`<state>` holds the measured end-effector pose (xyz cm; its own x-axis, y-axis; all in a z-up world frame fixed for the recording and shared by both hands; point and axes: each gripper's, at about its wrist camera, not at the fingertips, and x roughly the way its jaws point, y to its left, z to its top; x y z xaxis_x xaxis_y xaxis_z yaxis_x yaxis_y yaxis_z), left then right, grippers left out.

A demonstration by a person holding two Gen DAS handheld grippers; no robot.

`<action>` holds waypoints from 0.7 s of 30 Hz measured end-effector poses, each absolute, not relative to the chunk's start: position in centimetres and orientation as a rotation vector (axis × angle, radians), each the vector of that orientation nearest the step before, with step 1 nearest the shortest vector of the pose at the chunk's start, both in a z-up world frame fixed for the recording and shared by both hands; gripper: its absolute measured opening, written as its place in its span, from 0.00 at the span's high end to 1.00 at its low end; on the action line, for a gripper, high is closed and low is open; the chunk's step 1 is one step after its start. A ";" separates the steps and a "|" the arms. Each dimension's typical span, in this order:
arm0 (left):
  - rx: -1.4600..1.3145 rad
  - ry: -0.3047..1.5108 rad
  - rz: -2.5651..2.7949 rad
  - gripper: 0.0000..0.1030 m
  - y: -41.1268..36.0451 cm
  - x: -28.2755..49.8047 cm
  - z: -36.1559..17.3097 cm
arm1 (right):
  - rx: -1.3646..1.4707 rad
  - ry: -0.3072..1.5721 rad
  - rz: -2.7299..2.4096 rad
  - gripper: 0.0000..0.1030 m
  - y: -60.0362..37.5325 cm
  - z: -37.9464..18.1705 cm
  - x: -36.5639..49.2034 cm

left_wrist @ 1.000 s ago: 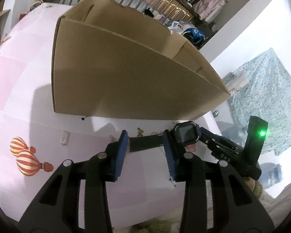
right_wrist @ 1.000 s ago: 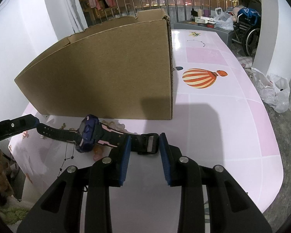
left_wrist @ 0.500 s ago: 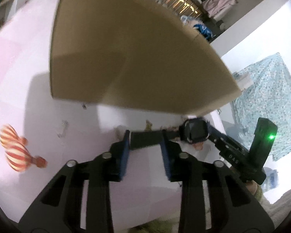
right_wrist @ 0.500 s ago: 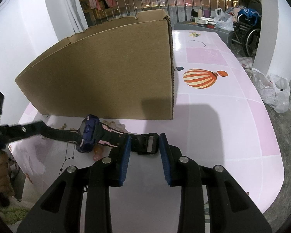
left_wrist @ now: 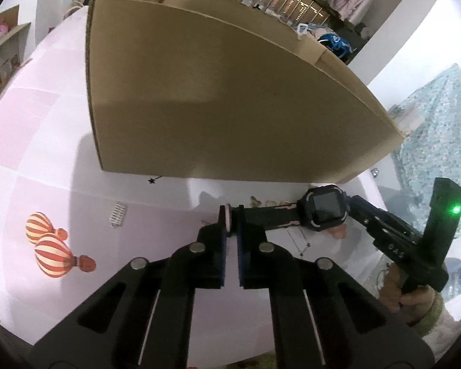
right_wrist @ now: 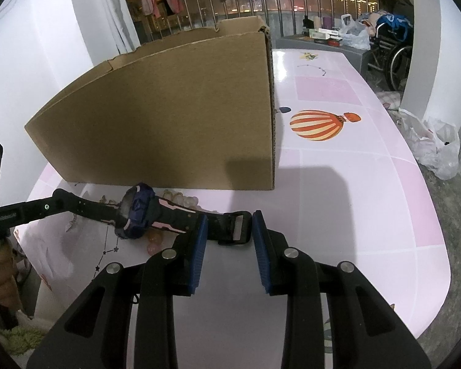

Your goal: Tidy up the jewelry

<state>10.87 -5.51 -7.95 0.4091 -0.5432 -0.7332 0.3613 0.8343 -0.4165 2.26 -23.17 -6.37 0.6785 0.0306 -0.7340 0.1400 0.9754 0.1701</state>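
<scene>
Item: one watch [left_wrist: 324,212], dark blue square case with a black strap trimmed in pink, held stretched above the pink table [left_wrist: 37,141] just in front of the cardboard box [left_wrist: 218,104]. Left gripper [left_wrist: 232,224]: blue pads drawn close together and nipping the tip of one strap end edge-on, a pale pink sliver of strap showing between them. Right gripper [right_wrist: 227,230]: fingers spread apart with the buckle end of the strap lying crosswise between the pads; the left-hand pad appears to touch the strap, the right-hand pad stands just beside the buckle (whether it presses cannot be told from this angle). In the right wrist view the watch [right_wrist: 136,212] sits tilted on edge, its face turned toward the left gripper [right_wrist: 60,200], which reaches in from the left edge of the frame. Under the watch, on the table: several pale rounded beads [right_wrist: 155,240] and a thin chain [left_wrist: 301,243]. Also on the table: a small silver hair clip [left_wrist: 117,214] well apart to the left, printed striped balloons [left_wrist: 57,253], and a star-line pattern. Cardboard box: open-topped, upright, its near wall facing both cameras; contents hidden.
</scene>
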 end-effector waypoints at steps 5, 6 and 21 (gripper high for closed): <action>-0.136 0.966 -0.549 0.98 -5.9 10.6 -7.3 | 0.211 0.815 -0.081 0.90 -23.5 -6.0 2.2; -0.116 0.955 -0.544 0.98 -6.1 10.4 -7.1 | 0.205 0.812 -0.085 0.91 -23.5 -5.9 2.1; -0.035 0.847 -0.557 0.98 -6.3 8.3 -4.8 | 0.127 0.707 -0.086 0.96 -22.6 -2.8 0.8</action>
